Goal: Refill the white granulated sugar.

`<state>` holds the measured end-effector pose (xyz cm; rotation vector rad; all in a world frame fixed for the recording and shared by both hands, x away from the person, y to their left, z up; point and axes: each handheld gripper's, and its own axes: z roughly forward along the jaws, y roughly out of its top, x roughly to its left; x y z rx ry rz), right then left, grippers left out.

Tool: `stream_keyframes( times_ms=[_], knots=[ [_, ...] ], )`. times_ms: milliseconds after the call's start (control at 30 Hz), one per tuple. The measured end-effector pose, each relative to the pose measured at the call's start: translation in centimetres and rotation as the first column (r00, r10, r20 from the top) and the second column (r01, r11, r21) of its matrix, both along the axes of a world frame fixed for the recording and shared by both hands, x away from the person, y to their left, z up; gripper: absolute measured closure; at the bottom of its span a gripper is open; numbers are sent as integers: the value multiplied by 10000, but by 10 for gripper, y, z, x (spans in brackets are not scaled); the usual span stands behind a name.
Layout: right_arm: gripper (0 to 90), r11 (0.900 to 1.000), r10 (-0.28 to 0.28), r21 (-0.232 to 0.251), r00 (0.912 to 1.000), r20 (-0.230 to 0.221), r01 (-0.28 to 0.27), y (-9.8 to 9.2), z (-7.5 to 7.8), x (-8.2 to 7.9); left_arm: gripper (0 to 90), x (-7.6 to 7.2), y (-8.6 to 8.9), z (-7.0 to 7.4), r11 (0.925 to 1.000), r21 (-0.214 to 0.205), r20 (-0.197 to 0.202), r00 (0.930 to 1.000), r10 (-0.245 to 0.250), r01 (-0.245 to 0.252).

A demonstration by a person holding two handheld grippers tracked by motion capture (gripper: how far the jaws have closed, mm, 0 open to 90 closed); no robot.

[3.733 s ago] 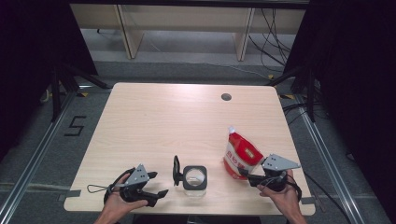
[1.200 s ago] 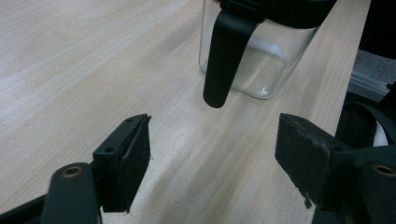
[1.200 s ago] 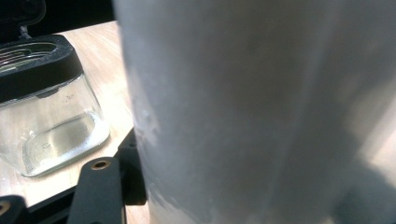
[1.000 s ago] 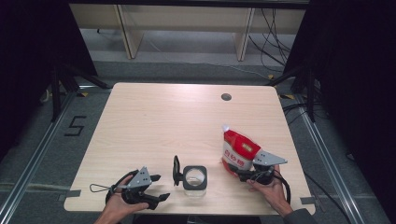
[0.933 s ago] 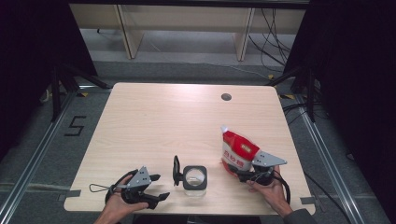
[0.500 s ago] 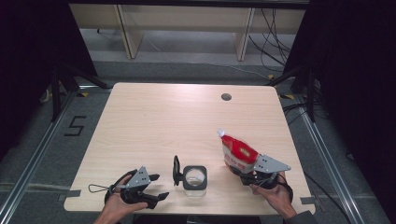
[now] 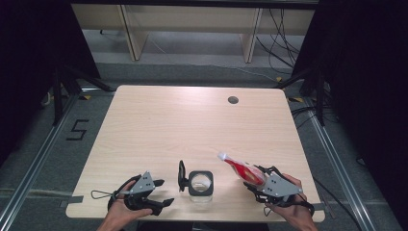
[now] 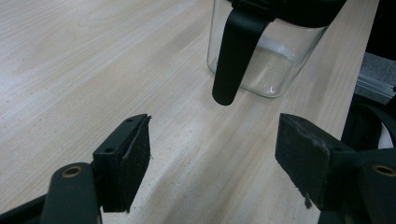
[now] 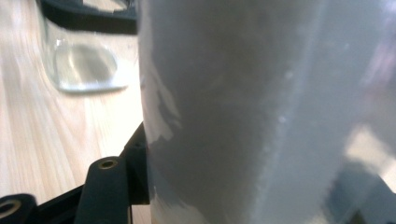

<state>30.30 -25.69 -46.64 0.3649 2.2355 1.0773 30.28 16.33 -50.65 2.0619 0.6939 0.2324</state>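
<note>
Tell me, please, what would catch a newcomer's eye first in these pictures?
The red and white pouch, tilted toward the table's middle in the right gripper, stands out near the front right edge. Beside it, a clear glass jug with a black handle stands, the open left gripper to its left.

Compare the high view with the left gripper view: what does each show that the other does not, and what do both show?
High view: the whole table, its round hole, and the right gripper holding a red-and-white pouch tilted toward the glass jug.
Left gripper view: the left gripper close up, open, nothing between its pads, aimed at the jug's black handle.
Both: the jug, its handle, the wooden tabletop.
</note>
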Motion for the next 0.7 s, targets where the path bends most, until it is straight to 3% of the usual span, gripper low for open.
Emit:
stream_keyframes(
  times_ms=[133,200,233,367,400,467,500,633,667,700],
  knots=[
    [409,9986,56,-528,9996,264,-42,-1,3,-7,257,2,2,1,9995,209,242,9995,-224,219],
    [409,9948,47,-1016,9985,539,8,-1,5,-11,257,0,1,1,10000,76,49,10000,-27,27],
    [409,9948,47,-1016,9985,539,8,-1,5,-11,256,0,1,1,10000,76,49,10000,-27,27],
    [409,9851,145,-1718,9958,900,12,1,6,-18,254,0,0,0,10000,67,54,10000,19,-19],
    [409,9794,137,-2016,9948,1004,69,3,5,-19,254,2,1,1,9998,150,259,9996,-132,128],
    [410,9761,159,-2172,9937,1105,86,4,5,-20,254,1,1,1,9999,146,210,9998,-41,38],
    [410,9587,213,-2834,9875,1560,241,6,6,-21,254,1,1,1,9999,116,199,9998,-24,22],
    [410,9385,311,-3433,9805,1940,382,11,7,-24,249,3,3,2,9989,429,362,9991,-202,187],
    [410,9364,163,-3469,9813,1918,523,13,6,-26,248,1,1,1,9999,59,79,9999,127,-128],
    [411,9315,159,-3582,9767,2138,633,14,6,-26,248,1,1,1,9999,59,79,9999,127,-128]
  ],
)
